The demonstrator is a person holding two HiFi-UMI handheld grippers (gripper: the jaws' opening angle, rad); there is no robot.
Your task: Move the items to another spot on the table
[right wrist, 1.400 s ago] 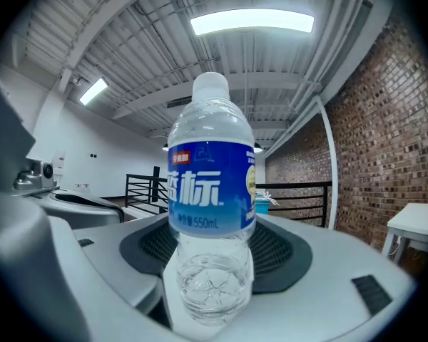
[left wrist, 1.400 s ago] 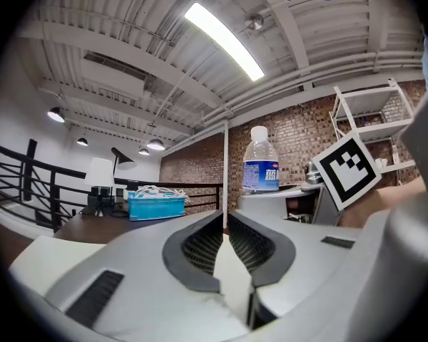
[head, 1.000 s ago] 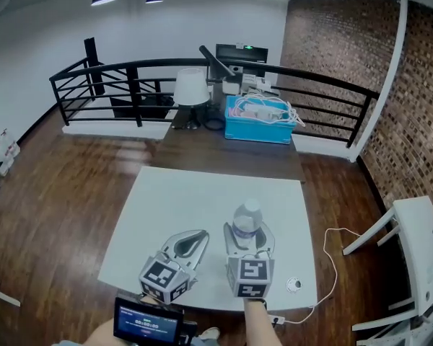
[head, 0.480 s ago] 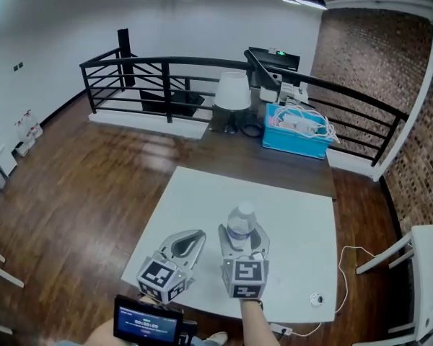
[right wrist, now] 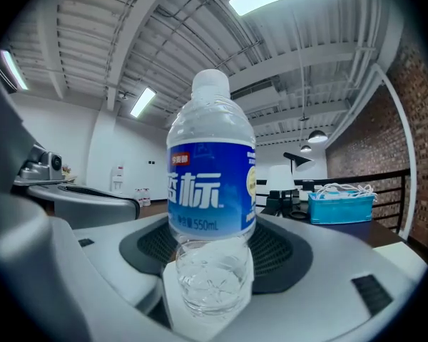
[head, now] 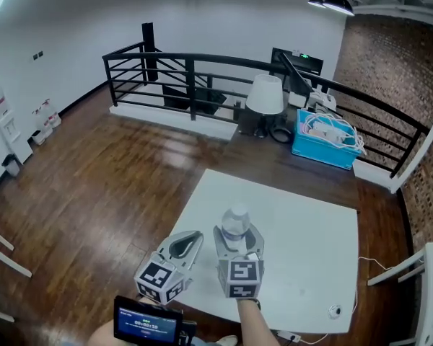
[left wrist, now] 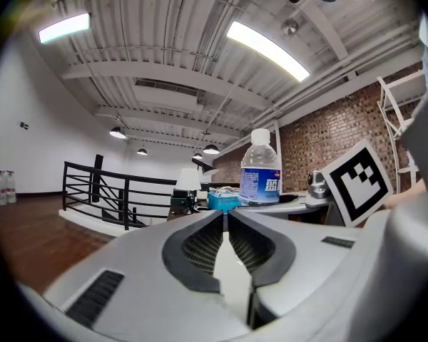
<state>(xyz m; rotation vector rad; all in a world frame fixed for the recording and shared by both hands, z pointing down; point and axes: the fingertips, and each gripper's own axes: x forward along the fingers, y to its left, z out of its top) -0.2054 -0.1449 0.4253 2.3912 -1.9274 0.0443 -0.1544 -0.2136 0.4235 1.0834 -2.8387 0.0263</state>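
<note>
A clear water bottle (head: 235, 223) with a blue label and white cap stands upright between the jaws of my right gripper (head: 235, 236), over the left half of the white table (head: 303, 229). The right gripper view shows the bottle (right wrist: 210, 212) filling the middle, with my right gripper (right wrist: 212, 262) shut on its lower body; whether its base rests on the table I cannot tell. Just to the left my left gripper (head: 191, 238) is shut with nothing in it. In the left gripper view its jaws (left wrist: 226, 223) almost meet, and the bottle (left wrist: 260, 177) shows beyond them on the right.
A small round object (head: 335, 311) lies near the table's front right corner. Behind the white table, a dark table holds a white-shaded lamp (head: 265, 96) and a blue basket of cables (head: 326, 139). A black railing (head: 173, 71) runs behind. A small screen (head: 146, 326) sits below my left gripper.
Both grippers have travelled left across the table, the right one keeping the bottle. The bottle now sits over the table's left half instead of its right front part.
</note>
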